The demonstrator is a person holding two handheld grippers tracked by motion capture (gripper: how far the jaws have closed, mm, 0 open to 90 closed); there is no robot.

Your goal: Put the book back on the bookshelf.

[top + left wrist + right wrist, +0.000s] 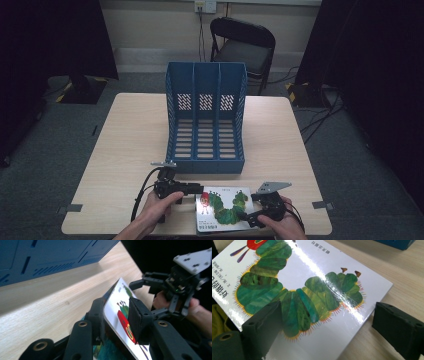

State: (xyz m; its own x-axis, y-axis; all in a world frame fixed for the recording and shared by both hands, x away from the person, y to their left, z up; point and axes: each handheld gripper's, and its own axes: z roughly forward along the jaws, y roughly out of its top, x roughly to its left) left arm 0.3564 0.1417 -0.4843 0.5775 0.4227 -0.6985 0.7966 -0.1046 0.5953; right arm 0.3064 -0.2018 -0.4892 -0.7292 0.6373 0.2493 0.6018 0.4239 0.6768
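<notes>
Left gripper view looks along the left gripper (116, 320), whose black padded jaws straddle one edge of the picture book (125, 322); the front cover is lifted at that edge, with one jaw under it and one over it, and I cannot tell whether the pads actually press on it. That hold looks meant to raise the book off the table (50, 305). Right gripper view has the right gripper (322, 330) spread wide, one jaw resting over the glossy cover and the other out past the book's edge above the wood, holding nothing, probably ready to steady the book. Its cover is smooth, white and shiny, printed with a green caterpillar with a red head. High view places the book at the table's near edge, in front of the blue plastic file rack (205, 120), whose three slotted compartments stand empty, a likely destination
</notes>
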